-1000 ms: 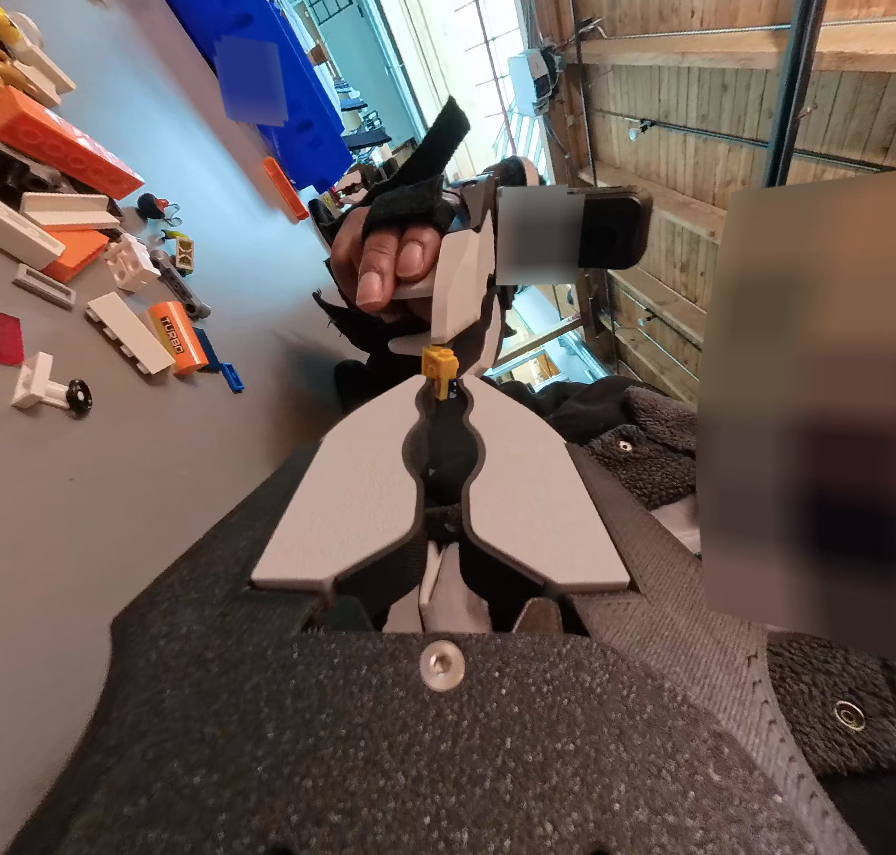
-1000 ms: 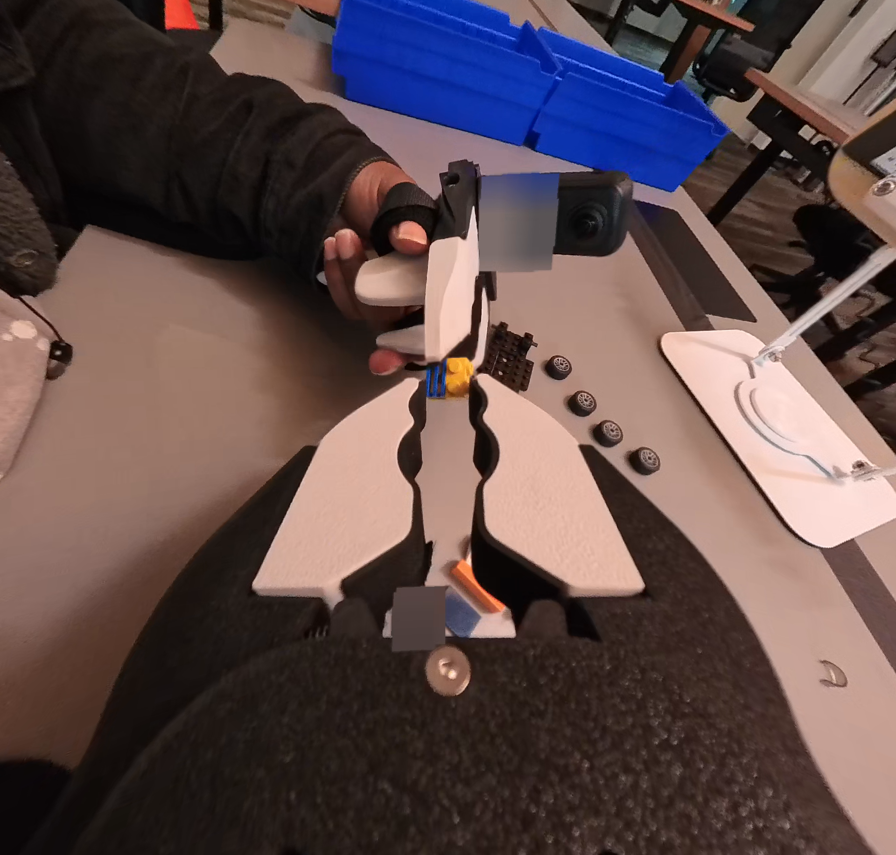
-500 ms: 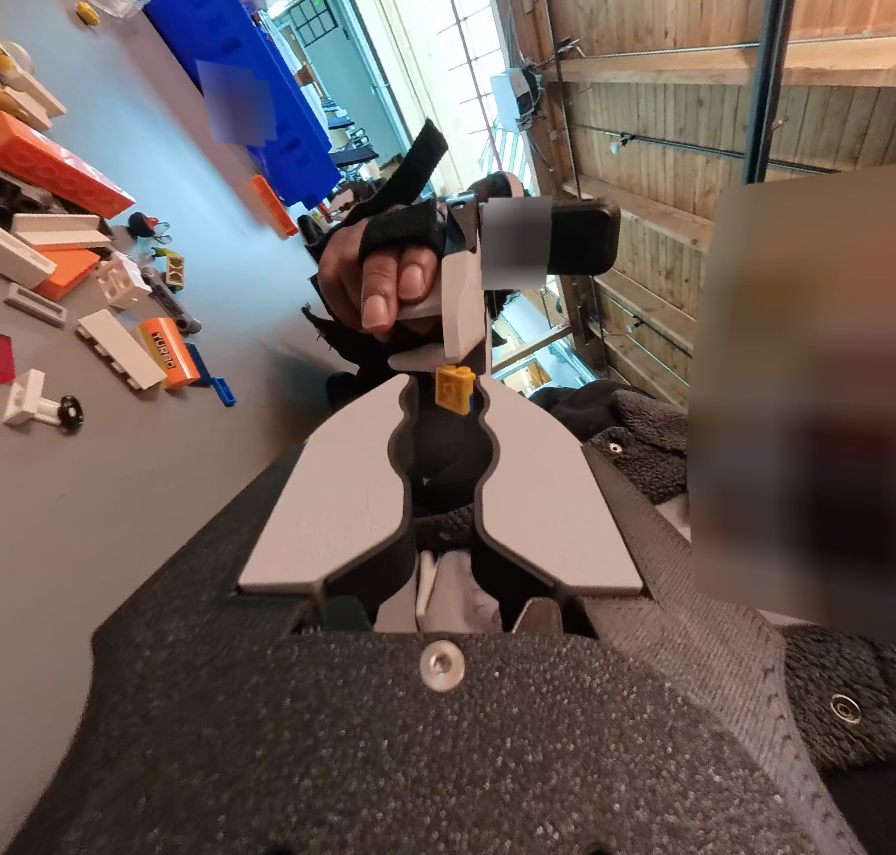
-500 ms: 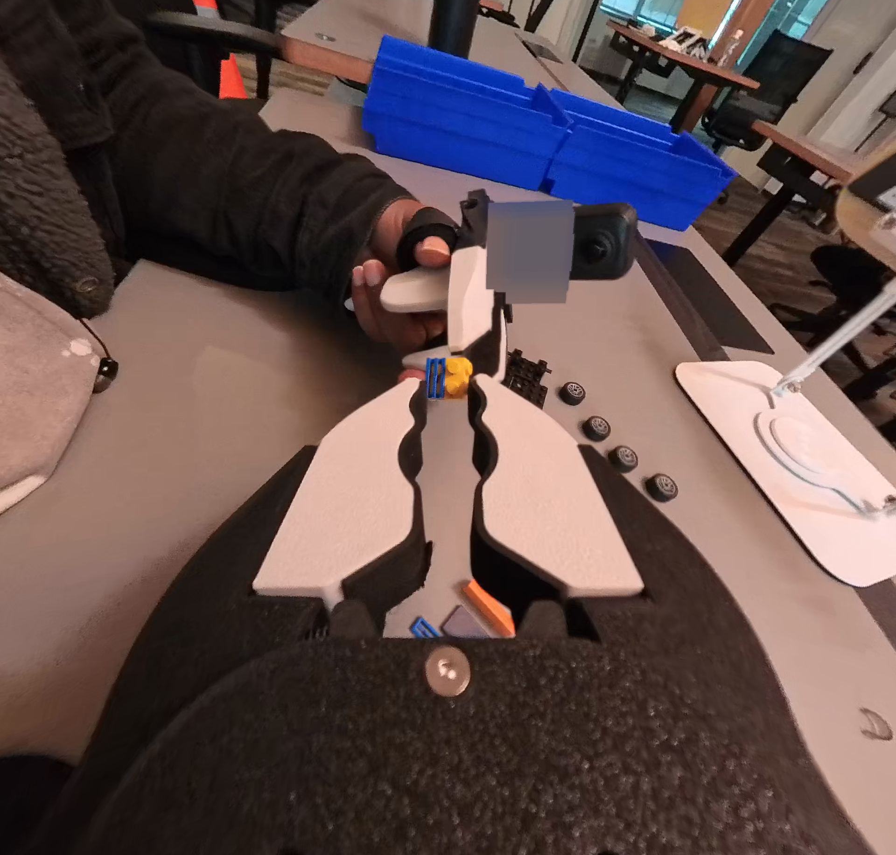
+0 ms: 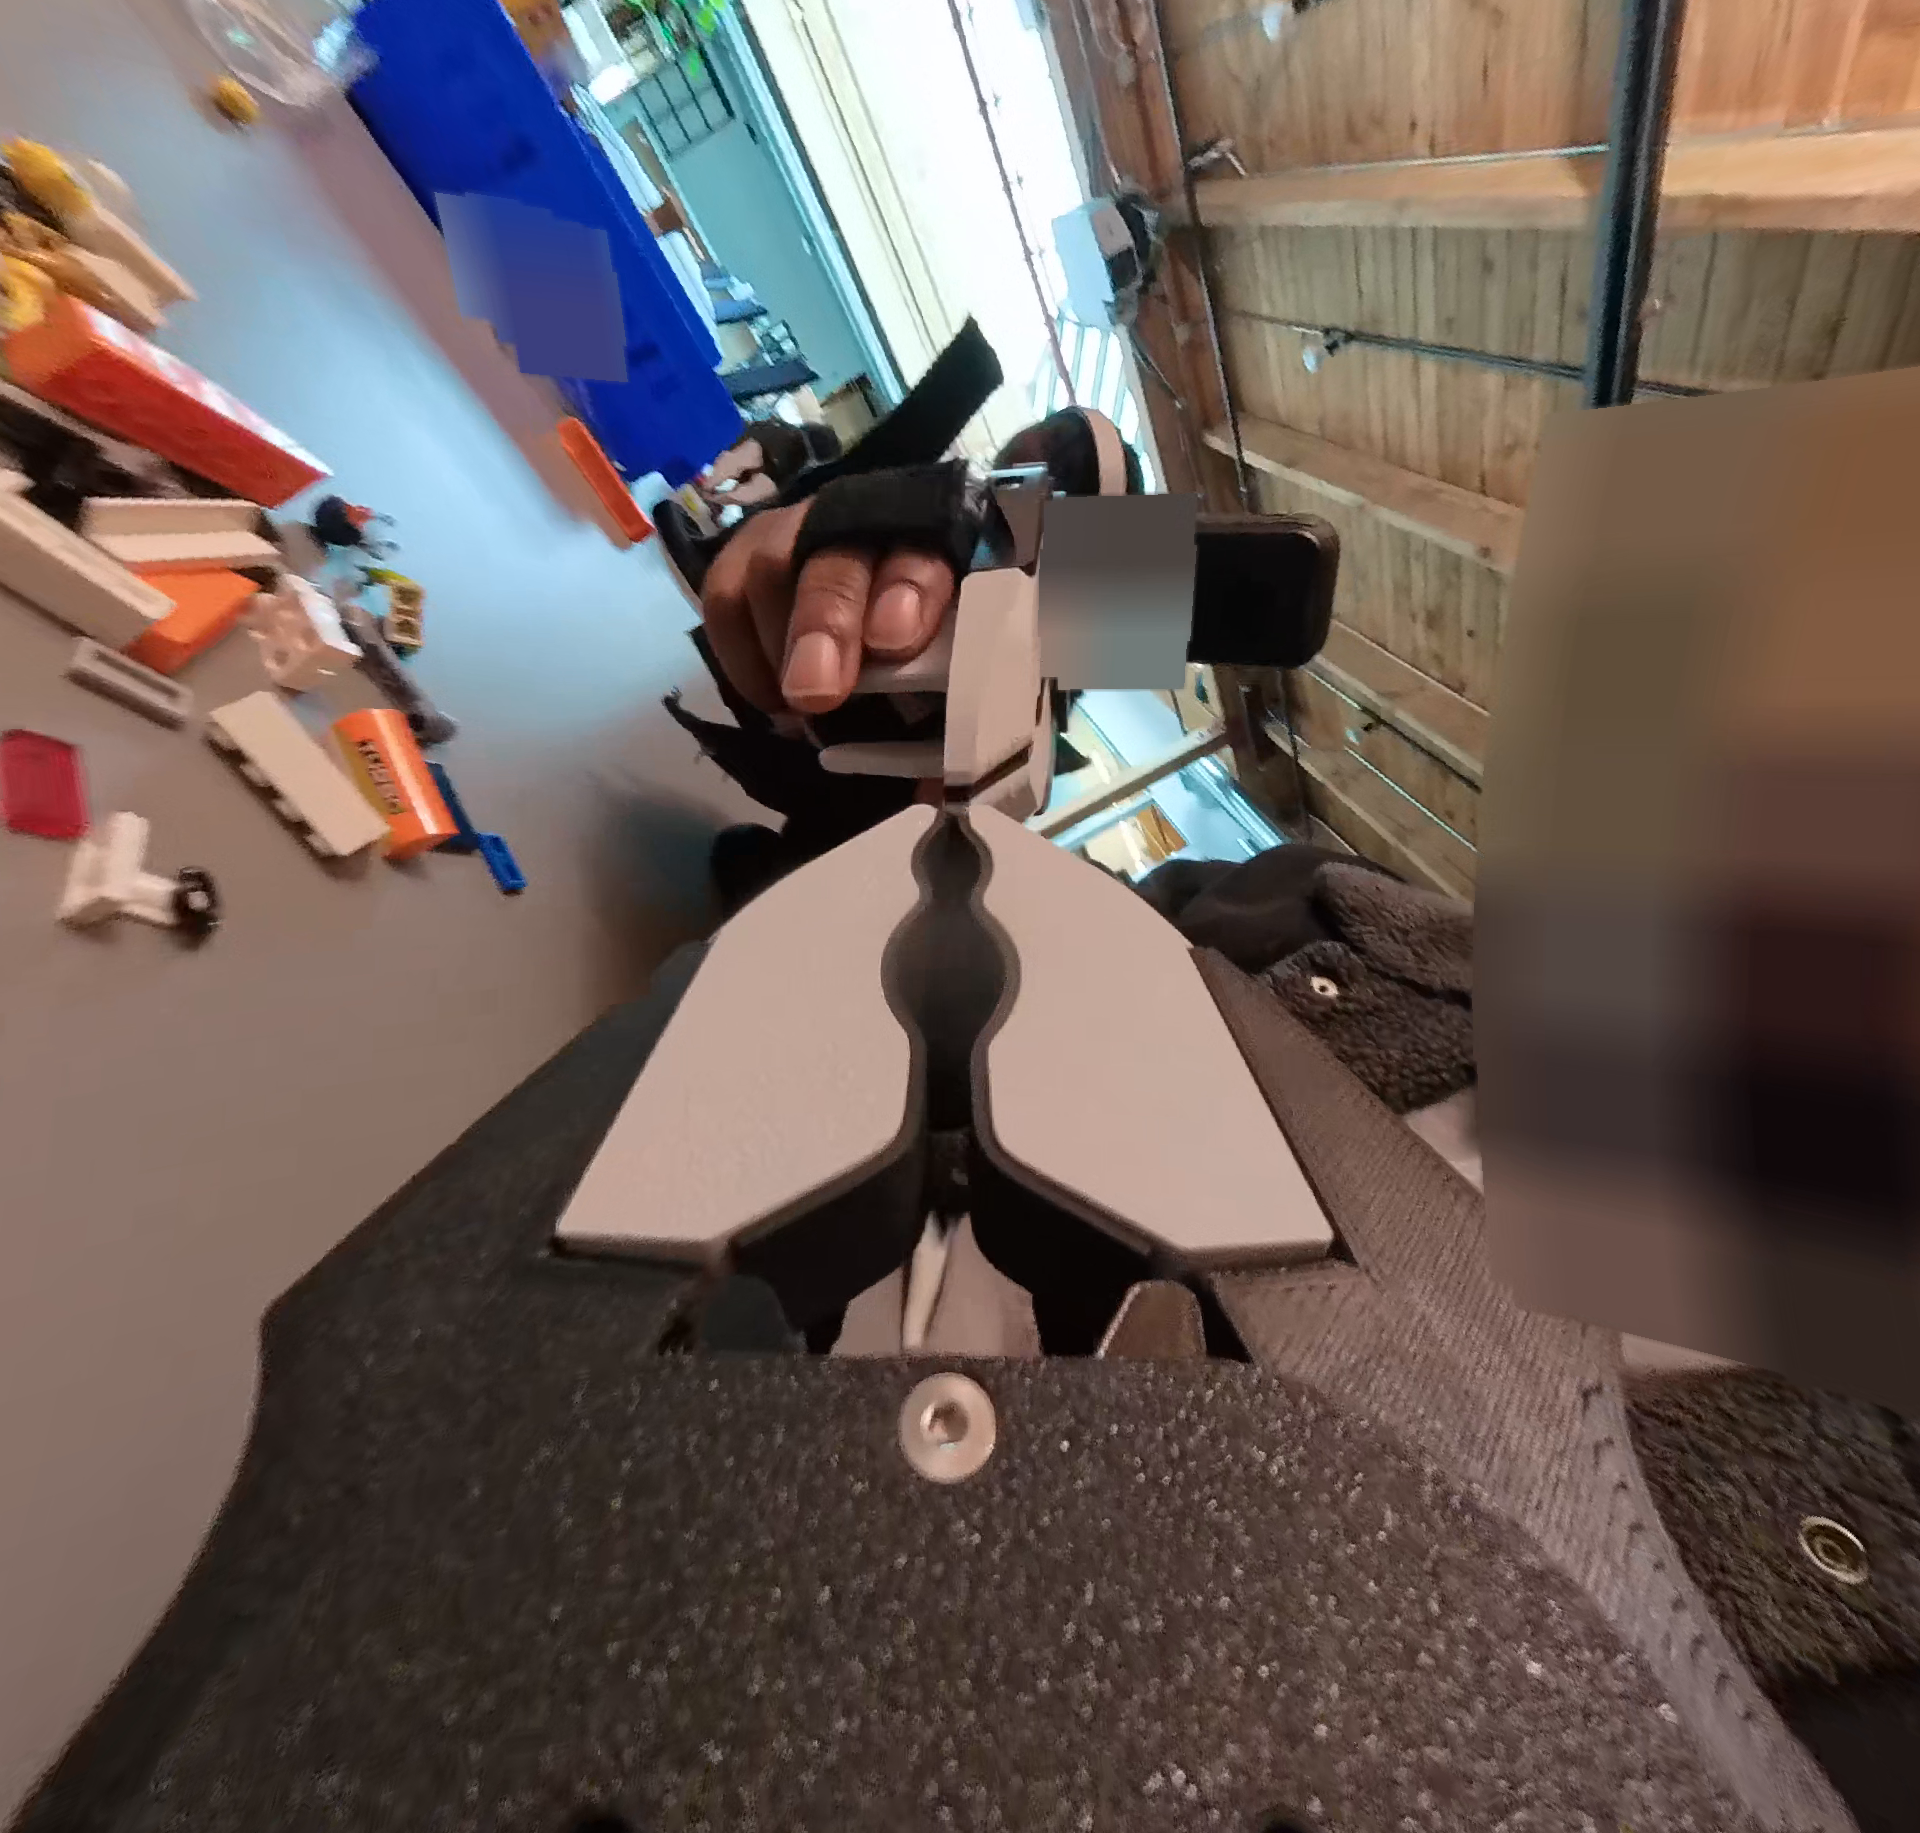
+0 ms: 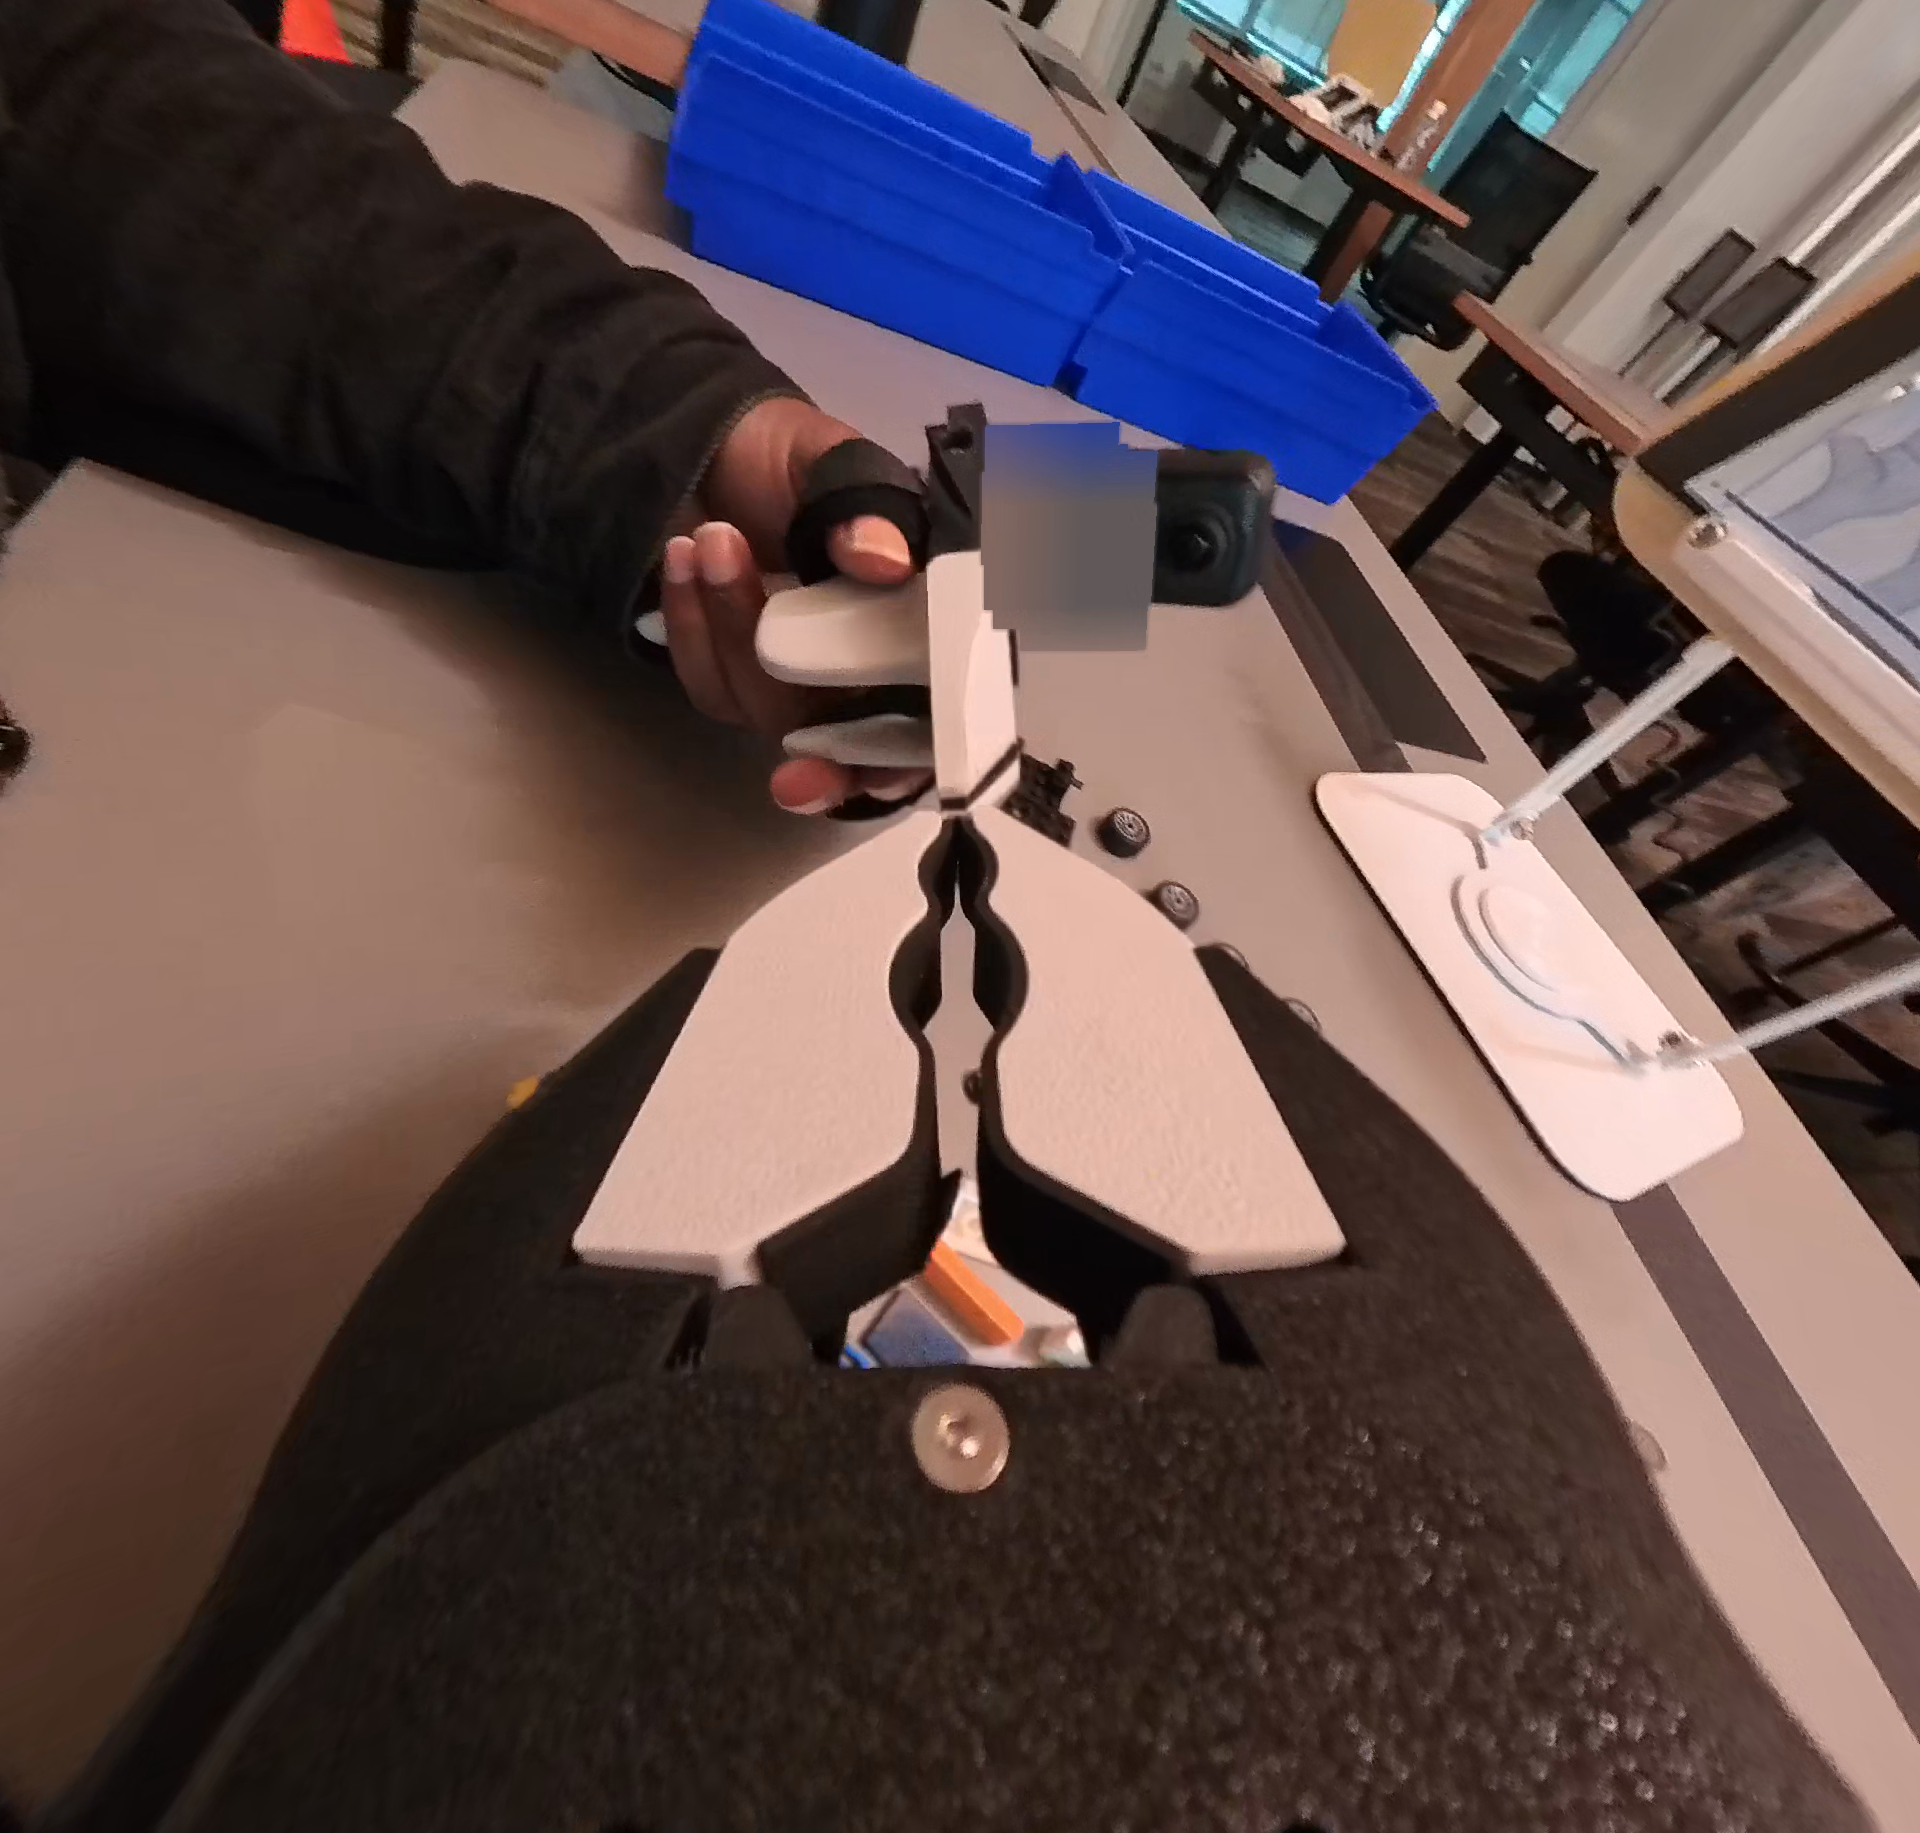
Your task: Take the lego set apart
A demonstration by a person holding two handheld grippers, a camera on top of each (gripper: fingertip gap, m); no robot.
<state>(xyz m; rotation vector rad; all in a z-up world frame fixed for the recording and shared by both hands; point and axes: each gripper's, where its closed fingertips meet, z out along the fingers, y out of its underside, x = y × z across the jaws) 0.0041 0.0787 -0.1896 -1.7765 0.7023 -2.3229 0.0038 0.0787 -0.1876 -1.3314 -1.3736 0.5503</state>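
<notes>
My left gripper (image 5: 951,815) is shut, its pads meet and nothing shows between them. My right gripper (image 6: 954,827) is also shut with nothing between its pads. The two grippers point at each other, tip to tip, above the grey table (image 6: 312,848); each shows in the other's view, the right one (image 5: 961,791) and the left one (image 6: 961,796), both closed. No yellow or blue lego piece is at the fingertips. A small yellow bit (image 6: 517,1090) lies on the table beside my right gripper's body.
Loose lego parts lie at the left: an orange brick (image 5: 156,401), white bricks (image 5: 296,786), an orange cylinder (image 5: 395,775). A black chassis (image 6: 1044,786), small wheels (image 6: 1125,830), blue bins (image 6: 987,225) and a white lamp base (image 6: 1527,983) lie to the right. Left and right tips are no more than a few centimetres apart. Left tips and right tips are each some 12 cm from the orange cylinder (image 5: 395,775).
A small yellow-and-blue lego piece was held between the two grippers' tips. It has left both grasps, and both grippers have closed fully on nothing.
</notes>
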